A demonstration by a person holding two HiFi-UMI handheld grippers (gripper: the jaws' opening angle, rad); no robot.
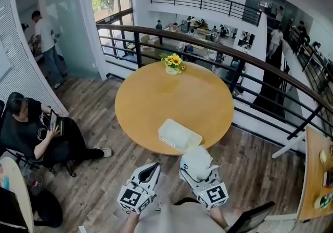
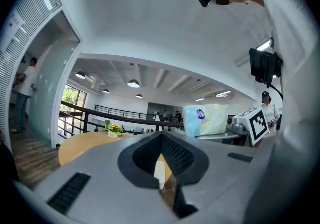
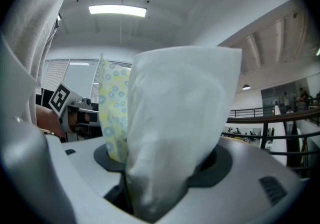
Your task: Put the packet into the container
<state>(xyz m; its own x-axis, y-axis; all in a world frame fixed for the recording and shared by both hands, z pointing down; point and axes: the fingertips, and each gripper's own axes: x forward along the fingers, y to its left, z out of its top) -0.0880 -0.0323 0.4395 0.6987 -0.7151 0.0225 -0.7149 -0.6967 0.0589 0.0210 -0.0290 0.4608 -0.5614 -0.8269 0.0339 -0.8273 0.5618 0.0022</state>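
Head view with the two gripper views, read from left to right. A seated person (image 1: 26,133) is well off to the outer side of the left gripper (image 1: 151,169). This gripper is held low, short of the near edge of the round wooden table (image 1: 151,96). Its jaws are drawn together to a narrow slit and hold nothing; in its own view only a sliver of table and something white shows through the slit. Ahead of both tools, slightly to the right of the left gripper's line, a clear lidded container (image 1: 179,136) rests on the table close to the near edge. Far beyond it, near the opposite rim of the table, stands a pot of sunflowers (image 1: 173,64), and a dark railing (image 1: 250,60) curves behind. The right gripper (image 1: 200,175) is just beside the left one and about level with it. Its jaws stand wide and are clamped on a tissue packet (image 1: 196,162), white with a yellow-and-blue printed side. The packet rises upright out of the jaws and stops just short of the container's near corner, not inside it.
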